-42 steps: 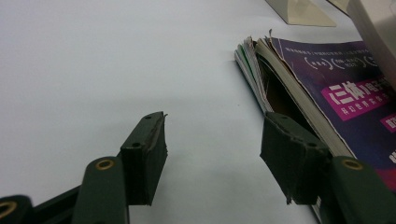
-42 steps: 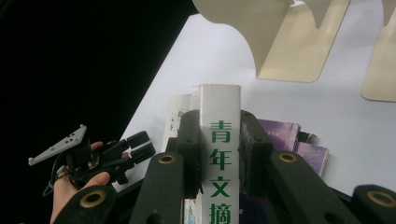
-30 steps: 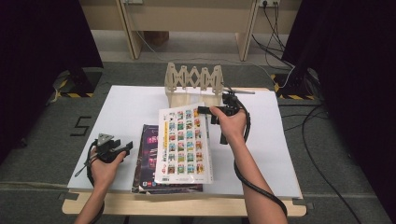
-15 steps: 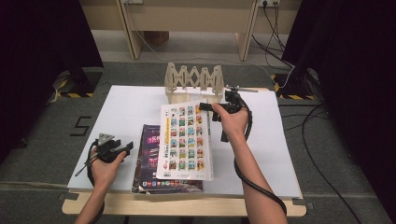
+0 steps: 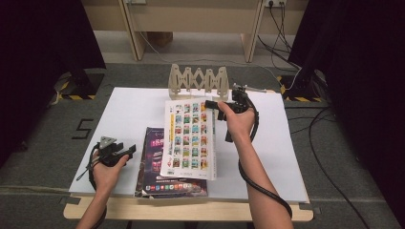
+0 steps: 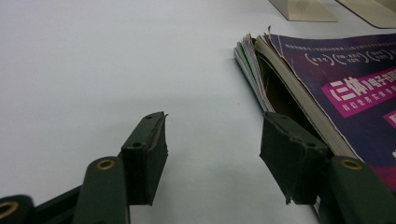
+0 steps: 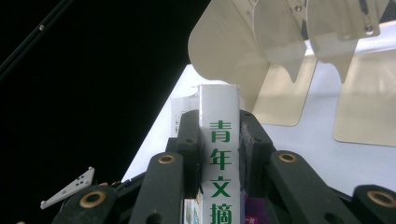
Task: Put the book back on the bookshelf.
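Note:
A magazine with a grid of small colour pictures on its cover [image 5: 188,138] lies tilted, its far end raised. My right gripper [image 5: 216,106] is shut on its white spine with green characters [image 7: 219,121], which stands between the pads of the right gripper [image 7: 218,135]. Its near end rests on a purple magazine [image 5: 157,176] that lies flat on the white table top [image 5: 129,109]. To the left of the purple magazine [image 6: 355,88], my left gripper [image 5: 129,150] rests low on the table. The left gripper [image 6: 212,154] stands open with nothing between its jaws.
A beige folding rack with several dividers [image 5: 198,81] stands at the table's far edge, just beyond the lifted magazine; the rack's dividers [image 7: 261,51] are close ahead of the right gripper. Black cables trail from both grippers. Dark floor surrounds the table.
The right gripper has carried the picture-grid magazine's far end slightly up and toward the rack. The left gripper has stayed where it was.

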Available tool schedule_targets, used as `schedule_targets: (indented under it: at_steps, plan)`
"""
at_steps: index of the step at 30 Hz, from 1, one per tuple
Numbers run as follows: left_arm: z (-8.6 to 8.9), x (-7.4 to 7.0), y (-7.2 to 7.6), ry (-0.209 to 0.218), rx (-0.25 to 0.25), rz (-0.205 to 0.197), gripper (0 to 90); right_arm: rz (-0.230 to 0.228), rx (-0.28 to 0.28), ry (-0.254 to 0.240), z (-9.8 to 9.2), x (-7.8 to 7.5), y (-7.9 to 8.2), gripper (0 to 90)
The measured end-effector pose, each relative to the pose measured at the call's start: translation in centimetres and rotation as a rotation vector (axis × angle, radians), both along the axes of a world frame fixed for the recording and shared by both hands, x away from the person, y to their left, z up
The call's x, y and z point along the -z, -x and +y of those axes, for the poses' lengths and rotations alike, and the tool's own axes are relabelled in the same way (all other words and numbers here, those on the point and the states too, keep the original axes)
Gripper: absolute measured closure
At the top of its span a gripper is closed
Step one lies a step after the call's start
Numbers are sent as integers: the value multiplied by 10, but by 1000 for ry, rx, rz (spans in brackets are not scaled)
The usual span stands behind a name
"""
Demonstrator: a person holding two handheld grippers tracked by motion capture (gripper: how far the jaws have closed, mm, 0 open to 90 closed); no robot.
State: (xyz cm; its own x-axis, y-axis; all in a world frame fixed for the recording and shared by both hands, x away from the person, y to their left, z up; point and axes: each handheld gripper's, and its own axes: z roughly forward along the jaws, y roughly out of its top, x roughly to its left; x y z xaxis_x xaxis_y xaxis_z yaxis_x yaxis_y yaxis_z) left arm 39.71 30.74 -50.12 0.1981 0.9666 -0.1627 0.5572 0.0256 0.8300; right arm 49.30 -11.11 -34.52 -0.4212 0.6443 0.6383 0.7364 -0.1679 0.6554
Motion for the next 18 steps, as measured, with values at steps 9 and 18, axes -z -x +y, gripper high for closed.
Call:
schedule_targets:
  at_steps: [9, 18]
  plan:
    - [0, 0, 0, 1, -1, 4, 401, -19, 28, -17, -8, -6, -1, 743]
    - [-1, 0, 0, -8, 3, -3, 405, -55, 29, -5, -8, -10, -1, 743]
